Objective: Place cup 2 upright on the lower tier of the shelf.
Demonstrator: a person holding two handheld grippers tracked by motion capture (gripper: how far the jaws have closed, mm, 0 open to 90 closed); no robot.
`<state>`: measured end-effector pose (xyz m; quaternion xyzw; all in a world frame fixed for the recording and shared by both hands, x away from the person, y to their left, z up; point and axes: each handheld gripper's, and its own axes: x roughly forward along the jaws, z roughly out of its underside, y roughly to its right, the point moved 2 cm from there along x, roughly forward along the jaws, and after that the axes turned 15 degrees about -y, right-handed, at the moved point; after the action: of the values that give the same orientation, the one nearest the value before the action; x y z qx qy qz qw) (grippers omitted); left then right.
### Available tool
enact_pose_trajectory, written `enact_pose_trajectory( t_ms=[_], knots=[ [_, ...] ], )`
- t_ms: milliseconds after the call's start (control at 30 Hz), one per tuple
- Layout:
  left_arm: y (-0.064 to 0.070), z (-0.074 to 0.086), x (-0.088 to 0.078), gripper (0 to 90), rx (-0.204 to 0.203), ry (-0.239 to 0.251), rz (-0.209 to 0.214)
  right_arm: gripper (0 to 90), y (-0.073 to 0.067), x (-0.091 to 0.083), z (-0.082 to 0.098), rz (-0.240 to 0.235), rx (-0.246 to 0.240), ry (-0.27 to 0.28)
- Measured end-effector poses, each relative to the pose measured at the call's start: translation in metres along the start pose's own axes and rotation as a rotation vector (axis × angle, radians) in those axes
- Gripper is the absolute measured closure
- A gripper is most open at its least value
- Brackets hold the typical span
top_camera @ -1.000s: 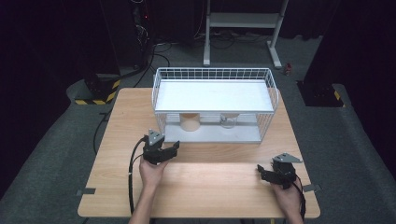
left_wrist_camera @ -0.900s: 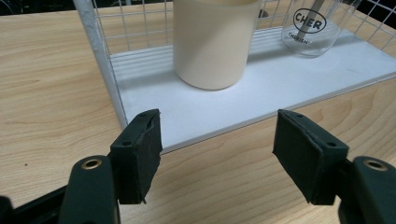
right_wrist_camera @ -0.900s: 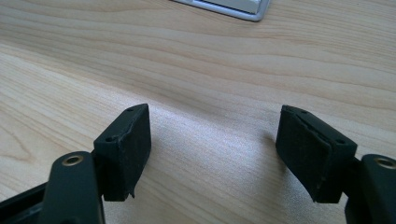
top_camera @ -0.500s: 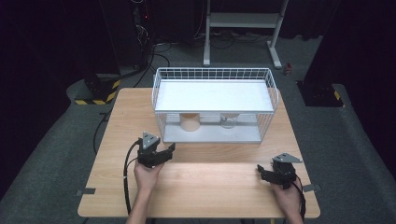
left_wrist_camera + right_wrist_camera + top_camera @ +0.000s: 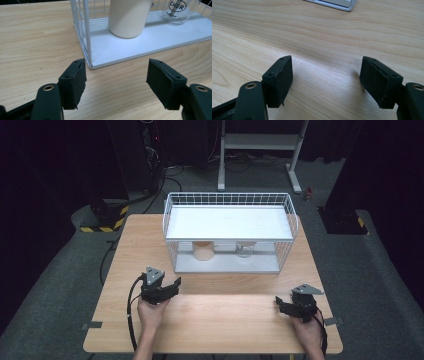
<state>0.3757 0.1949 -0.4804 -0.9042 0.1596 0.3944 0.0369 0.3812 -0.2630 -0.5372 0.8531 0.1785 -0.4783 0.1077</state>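
The cream cup (image 5: 128,17) stands on the lower shelf of the wire rack (image 5: 227,222), beside a glass jar (image 5: 178,11); it looks stiff, smooth and likely slippery, best gripped across its straight sides. Both the left gripper (image 5: 172,285) and the right gripper (image 5: 280,304) gape, holding nothing; the left gripper view shows the jar's lettering, which the high view blurs.

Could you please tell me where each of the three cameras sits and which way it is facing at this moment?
High view: above the person's side, looking forward and down on the table; both forearms, left gripper, right gripper.
Left gripper view: rides the left gripper, facing the wire rack, cream cup and glass jar; open jaws.
Right gripper view: rides the right gripper, facing bare tabletop; open jaws.
Shared: high and left gripper views show rack, cup and jar.
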Motion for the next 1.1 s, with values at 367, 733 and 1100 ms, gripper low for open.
enact_pose_trajectory(
  t_ms=[367,733,1100],
  knots=[
    [-0.004,0.009,-0.009,32.0,-0.007,0.004,-0.007,26.5,0.0,0.0,0.0,0.0,0.0,0.0],
    [-0.006,0.019,-0.011,31.3,-0.016,-0.004,-0.018,26.5,0.0,0.0,0.0,0.0,0.0,0.0],
    [-0.009,0.033,-0.012,31.1,-0.029,-0.024,-0.039,26.5,0.0,0.0,0.0,0.0,-0.002,0.001]
  ],
)
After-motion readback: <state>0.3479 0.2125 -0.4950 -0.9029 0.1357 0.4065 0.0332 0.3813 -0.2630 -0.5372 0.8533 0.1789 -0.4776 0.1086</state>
